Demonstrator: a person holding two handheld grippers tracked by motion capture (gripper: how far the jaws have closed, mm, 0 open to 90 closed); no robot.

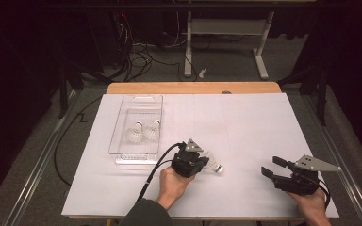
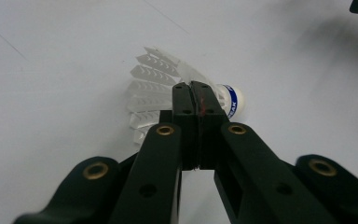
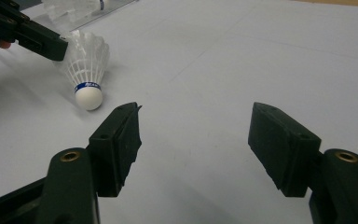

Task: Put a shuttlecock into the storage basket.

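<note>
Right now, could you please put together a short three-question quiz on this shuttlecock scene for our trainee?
1. True or false: the left gripper has its jaws spread wide open.
2. How many shuttlecocks lie in the clear tray?
3. The right gripper is: A) shut on a shuttlecock, B) open over bare table, C) inside the tray.

Key: 1. False; they are closed on the feathers of the shuttlecock. 2. Two. 3. B.
</note>
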